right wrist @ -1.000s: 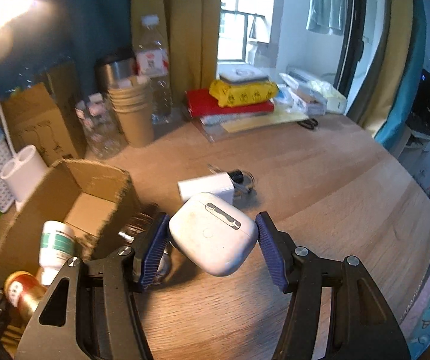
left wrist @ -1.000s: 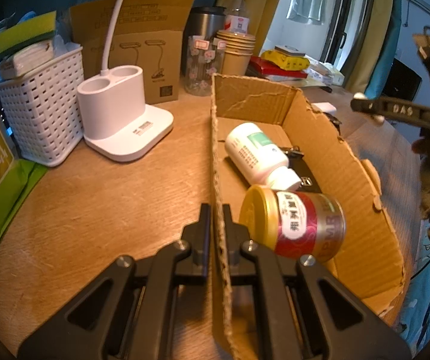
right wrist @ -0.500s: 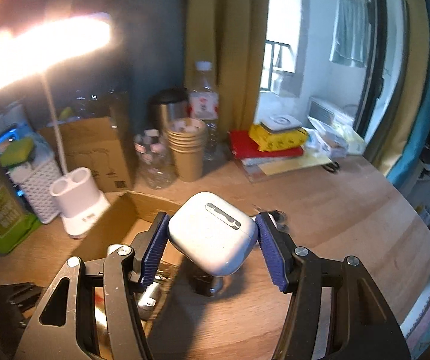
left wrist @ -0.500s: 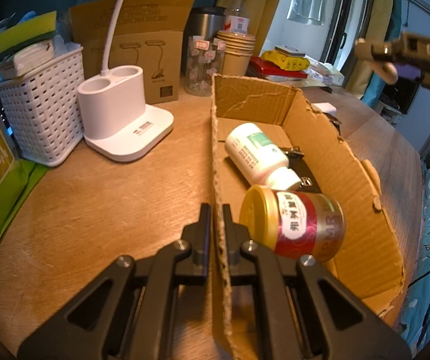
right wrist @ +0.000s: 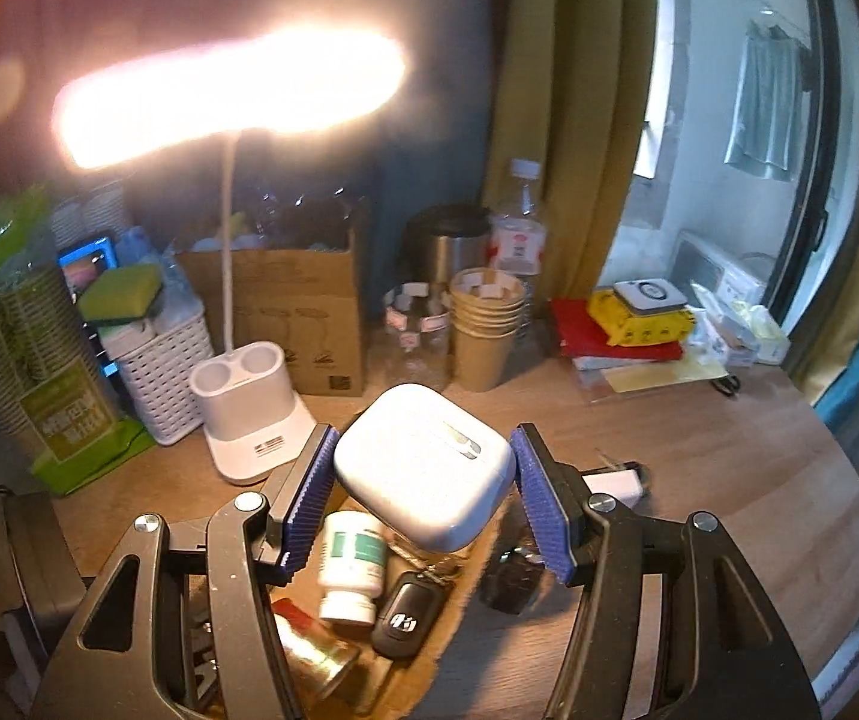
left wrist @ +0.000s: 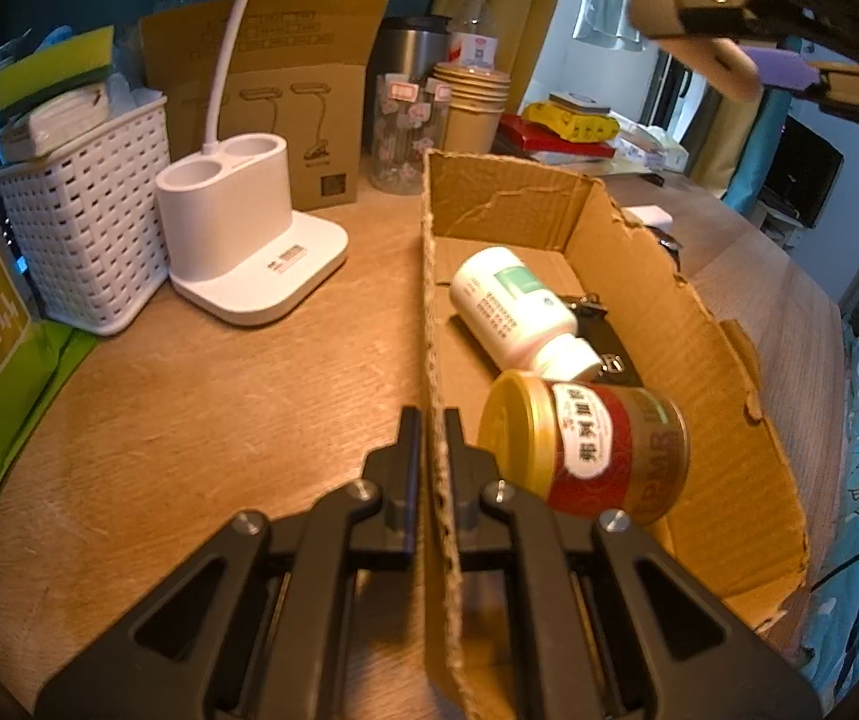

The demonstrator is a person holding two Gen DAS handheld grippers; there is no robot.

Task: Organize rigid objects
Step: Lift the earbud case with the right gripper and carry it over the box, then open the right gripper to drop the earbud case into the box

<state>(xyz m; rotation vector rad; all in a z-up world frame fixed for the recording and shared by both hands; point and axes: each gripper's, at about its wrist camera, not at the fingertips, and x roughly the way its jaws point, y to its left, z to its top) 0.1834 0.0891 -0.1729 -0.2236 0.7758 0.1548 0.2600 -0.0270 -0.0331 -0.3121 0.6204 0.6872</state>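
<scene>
Both grippers busy: left gripper [left wrist: 429, 450] pinched tight on cardboard box [left wrist: 687, 324] near-left wall; right gripper [right wrist: 423, 492] clamps white earbud case [right wrist: 423, 474] above box, over pill bottle [right wrist: 354, 564] and car key [right wrist: 408, 612].

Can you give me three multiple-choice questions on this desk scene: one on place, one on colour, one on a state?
1. Where is the white pill bottle?
A. in the cardboard box
B. in the white basket
C. beside the paper cups

2. What colour is the tin's lid?
A. blue
B. gold
C. white

3. What does the right gripper hold?
A. nothing
B. a car key
C. a white earbud case

Answers: 1 A, it lies on the box floor. 2 B, the lid facing the camera is gold. 3 C, the jaws clamp the case.
</scene>
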